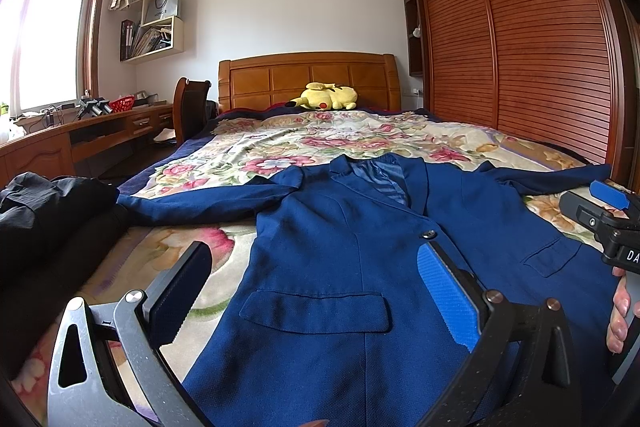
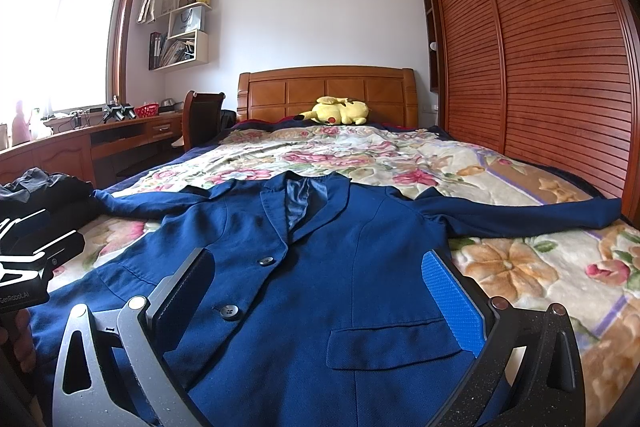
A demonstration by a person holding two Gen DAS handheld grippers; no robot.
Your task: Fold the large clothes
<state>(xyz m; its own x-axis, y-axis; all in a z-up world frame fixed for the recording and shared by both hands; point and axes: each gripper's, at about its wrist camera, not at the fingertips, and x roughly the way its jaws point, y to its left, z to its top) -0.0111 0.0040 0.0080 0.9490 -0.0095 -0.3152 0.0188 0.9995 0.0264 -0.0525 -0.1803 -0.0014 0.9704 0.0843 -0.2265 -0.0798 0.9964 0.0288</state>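
A navy blue blazer lies flat and face up on the floral bedspread, collar toward the headboard, sleeves spread to both sides. It also shows in the right wrist view. My left gripper is open and empty, hovering over the blazer's left front and flap pocket. My right gripper is open and empty over the right front, near the two buttons. The right gripper's body also shows in the left wrist view, and the left gripper's body in the right wrist view.
A pile of dark clothes lies at the bed's left edge. A yellow plush toy rests by the wooden headboard. A slatted wardrobe runs along the right. A desk and chair stand to the left.
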